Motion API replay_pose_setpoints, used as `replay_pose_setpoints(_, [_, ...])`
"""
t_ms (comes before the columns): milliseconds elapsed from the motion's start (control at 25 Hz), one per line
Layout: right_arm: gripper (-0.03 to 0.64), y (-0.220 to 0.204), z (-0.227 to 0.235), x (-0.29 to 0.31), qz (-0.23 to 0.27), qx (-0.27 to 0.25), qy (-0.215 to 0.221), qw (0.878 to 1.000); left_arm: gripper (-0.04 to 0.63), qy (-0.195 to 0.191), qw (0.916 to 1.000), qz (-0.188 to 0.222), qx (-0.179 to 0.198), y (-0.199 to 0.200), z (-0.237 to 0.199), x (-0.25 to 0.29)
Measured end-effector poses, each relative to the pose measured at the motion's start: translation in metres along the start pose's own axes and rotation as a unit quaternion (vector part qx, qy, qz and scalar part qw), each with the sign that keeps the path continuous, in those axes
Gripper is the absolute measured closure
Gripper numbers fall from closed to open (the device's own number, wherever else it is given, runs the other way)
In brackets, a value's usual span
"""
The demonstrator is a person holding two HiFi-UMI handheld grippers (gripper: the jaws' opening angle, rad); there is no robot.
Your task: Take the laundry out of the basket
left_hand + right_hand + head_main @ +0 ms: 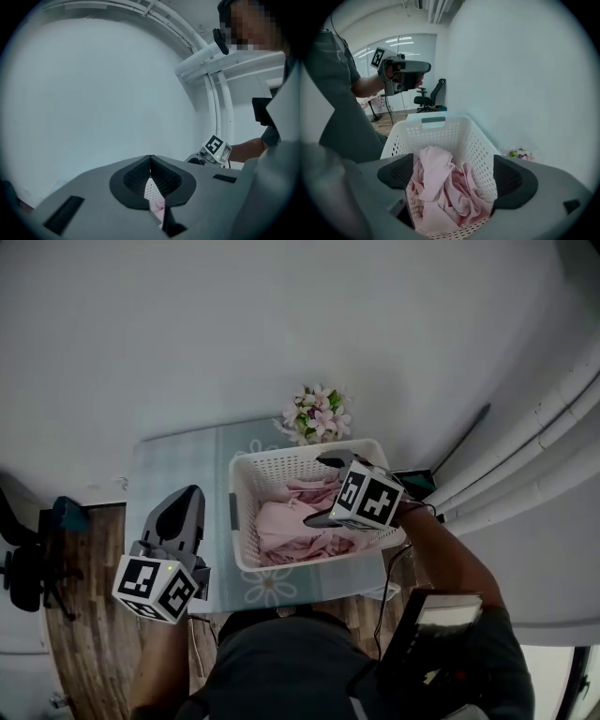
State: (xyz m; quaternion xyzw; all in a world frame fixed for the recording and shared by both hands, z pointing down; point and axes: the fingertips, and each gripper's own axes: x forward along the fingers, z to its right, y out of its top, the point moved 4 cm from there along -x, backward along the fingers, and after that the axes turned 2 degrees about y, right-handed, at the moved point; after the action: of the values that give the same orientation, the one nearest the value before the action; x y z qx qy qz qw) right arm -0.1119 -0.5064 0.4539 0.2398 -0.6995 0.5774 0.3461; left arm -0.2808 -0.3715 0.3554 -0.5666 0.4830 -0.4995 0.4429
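The right gripper (454, 176) holds its jaws wide apart and empty over pink laundry (436, 187) heaped inside a white basket (440, 136). The basket stands on a pale table (173, 460), with flowers (317, 415) just behind it. Left of the basket, the left gripper (150, 161) is held with its jaws closed together, gripping nothing.

Pale table (178, 465) against a plain white wall (234, 324); wood floor (84, 634) and black office chair (28, 568) to its left, white pipes (534, 446) to its right.
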Motion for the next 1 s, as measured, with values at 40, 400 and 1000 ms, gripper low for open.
replay_pose_setpoints(40, [0.109,-0.007,0.000,0.009,-0.013,0.000,0.012,1.000,0.592,0.003,1.0000,-0.006,0.002,-0.004,-0.006,0.002])
replay_pose_setpoints(400, [0.084,-0.067,-0.008,0.084,-0.138,-0.036,0.104,0.984,0.528,0.041,0.9967,-0.068,-0.019,-0.052,-0.048,0.017])
replay_pose_setpoints(1000, [0.040,-0.131,-0.034,0.160,-0.237,0.005,0.227,0.945,0.463,0.039,0.9918,-0.114,-0.042,-0.092,-0.063,0.029])
